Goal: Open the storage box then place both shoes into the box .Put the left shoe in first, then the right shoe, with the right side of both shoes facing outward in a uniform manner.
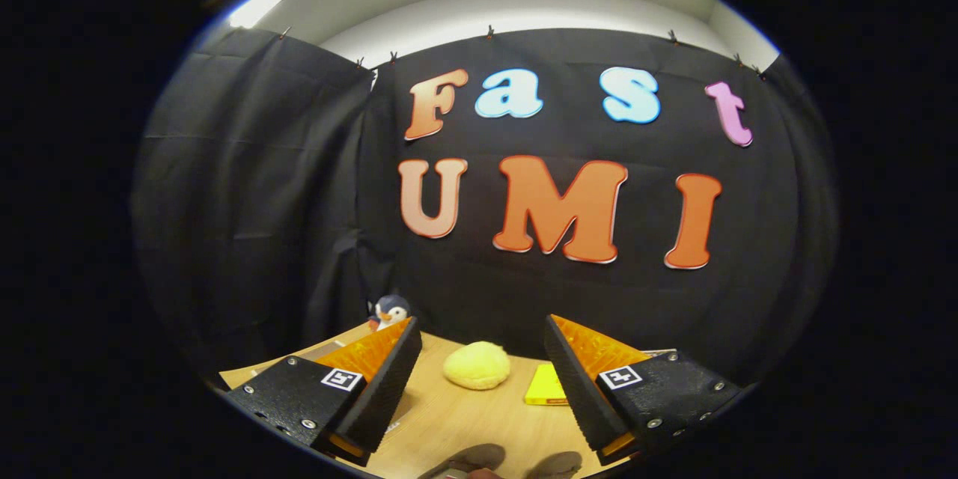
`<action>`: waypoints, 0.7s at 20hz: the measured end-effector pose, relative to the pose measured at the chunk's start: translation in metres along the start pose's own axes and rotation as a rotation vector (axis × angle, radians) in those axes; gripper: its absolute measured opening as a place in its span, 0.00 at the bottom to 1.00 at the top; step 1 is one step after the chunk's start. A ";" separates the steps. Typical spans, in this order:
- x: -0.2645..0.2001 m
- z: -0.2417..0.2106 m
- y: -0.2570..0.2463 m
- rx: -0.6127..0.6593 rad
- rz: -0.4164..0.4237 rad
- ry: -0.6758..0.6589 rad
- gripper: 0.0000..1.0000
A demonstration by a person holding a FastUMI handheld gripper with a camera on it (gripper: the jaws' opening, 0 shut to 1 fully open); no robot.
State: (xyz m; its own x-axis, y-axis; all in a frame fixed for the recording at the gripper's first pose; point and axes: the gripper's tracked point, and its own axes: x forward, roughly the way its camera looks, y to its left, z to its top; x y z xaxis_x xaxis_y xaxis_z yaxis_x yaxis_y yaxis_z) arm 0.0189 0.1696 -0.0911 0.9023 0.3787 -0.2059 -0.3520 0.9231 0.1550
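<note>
The gripper (479, 329) stands released, its two fingers (385, 378) spread wide apart with nothing between them, raised above a light wooden tabletop (464, 419).

Nearest, at about 6 o'clock from the gap between the fingers, two rounded grey-brown shapes (468, 458) lie low on the wood side by side; they may be the toes of the shoes, but too little of them is visible to be sure. A small dark reddish bit sits between them, too cut off to identify.

Further out, ahead of the fingers and between them, a soft pale-yellow rounded lump, like a plush ball or sponge (477, 365), rests on the table at roughly 12 o'clock from the gap. At its 3 o'clock, near it but apart, a flat bright-yellow rectangular pad or booklet (545, 386) lies on the wood, its far side hidden behind the right finger.

Beyond the left finger's tip, at about 10 o'clock from the yellow lump, a small plush penguin with a dark head, white face and orange beak (389, 311) stands at the table's far edge, its lower body covered by the finger.

Behind all this hangs the black cloth wall (247, 187), and above it a pale ceiling with a lit lamp (254, 11) at about 11 o'clock.
</note>
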 end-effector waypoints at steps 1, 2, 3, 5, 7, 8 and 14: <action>0.007 -0.015 0.008 0.006 0.015 0.035 0.99; 0.011 -0.028 0.013 0.015 0.033 0.070 0.99; 0.019 -0.041 0.022 0.034 0.056 0.104 0.99; 0.026 -0.063 0.041 0.068 0.099 0.145 0.99; 0.031 -0.086 0.059 0.084 0.148 0.194 0.99; 0.033 -0.099 0.068 0.090 0.171 0.220 0.99; 0.032 -0.170 0.138 0.311 0.412 0.440 0.99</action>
State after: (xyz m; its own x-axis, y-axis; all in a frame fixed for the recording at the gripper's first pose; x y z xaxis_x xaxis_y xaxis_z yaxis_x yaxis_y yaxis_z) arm -0.0431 0.3203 -0.2404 0.5011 0.7483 -0.4347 -0.4980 0.6602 0.5623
